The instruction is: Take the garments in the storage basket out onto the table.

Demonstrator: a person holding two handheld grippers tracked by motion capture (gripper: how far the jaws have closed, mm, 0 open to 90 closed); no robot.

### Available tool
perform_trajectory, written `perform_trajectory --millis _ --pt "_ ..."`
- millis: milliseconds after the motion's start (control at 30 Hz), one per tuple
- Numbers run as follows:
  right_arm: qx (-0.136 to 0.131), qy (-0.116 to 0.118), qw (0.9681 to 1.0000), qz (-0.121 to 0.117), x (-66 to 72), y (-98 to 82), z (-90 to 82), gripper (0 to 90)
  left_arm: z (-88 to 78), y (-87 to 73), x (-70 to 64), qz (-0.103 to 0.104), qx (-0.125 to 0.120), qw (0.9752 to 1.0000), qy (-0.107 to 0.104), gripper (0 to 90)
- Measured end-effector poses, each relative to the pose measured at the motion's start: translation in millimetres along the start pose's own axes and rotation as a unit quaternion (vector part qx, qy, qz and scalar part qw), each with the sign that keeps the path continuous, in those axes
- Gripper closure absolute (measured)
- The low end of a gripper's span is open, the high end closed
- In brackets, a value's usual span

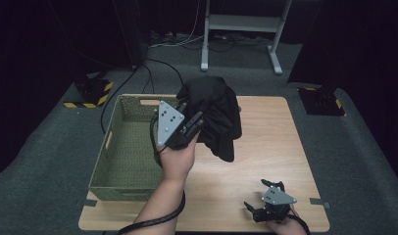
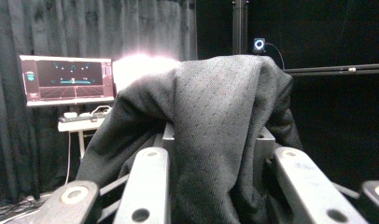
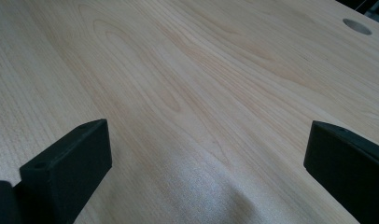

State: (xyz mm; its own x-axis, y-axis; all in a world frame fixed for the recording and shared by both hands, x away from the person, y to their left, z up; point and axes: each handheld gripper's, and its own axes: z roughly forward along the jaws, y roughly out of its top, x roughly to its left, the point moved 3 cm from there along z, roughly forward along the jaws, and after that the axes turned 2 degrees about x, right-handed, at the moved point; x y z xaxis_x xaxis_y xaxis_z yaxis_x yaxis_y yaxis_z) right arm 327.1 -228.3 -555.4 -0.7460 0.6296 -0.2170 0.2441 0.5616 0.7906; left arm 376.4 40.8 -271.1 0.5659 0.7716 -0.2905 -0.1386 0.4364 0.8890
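Dark curtains (image 2: 145,28) hang all round; grey carpet (image 1: 354,147) covers the floor, a white frame stand (image 1: 241,29) waits behind the wooden tabletop (image 1: 270,137), and a monitor (image 2: 66,79) glows.

Cloth (image 2: 215,140): black knit, matt w/ fine dotted weave; worktop (image 3: 187,93): pale smooth wood, satin; basket (image 1: 119,147): green perforated plastic

Basket (image 1: 123,147) on table (image 1: 265,147) left side, garment (image 1: 214,115) just right of it.
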Motion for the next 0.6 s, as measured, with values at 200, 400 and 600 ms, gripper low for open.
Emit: perform_trajectory --millis 200,400,600 --pt "0.000 0.000 1.0000 -0.001 0.1 0.0 0.0 0.6 1.3 -8.4 -1.2 -0.003 0.005 1.0000 0.000 69.1" --pt "0.000 0.000 1.0000 -0.001 0.1 0.0 0.0 0.6 1.4 -17.2 -1.8 -0.006 0.014 0.9999 0.000 69.1" --pt "-0.001 0.000 1.0000 0.000 0.1 0.0 -0.2 0.6 2.8 -32.3 -0.2 -0.014 0.027 0.9995 0.003 69.0"
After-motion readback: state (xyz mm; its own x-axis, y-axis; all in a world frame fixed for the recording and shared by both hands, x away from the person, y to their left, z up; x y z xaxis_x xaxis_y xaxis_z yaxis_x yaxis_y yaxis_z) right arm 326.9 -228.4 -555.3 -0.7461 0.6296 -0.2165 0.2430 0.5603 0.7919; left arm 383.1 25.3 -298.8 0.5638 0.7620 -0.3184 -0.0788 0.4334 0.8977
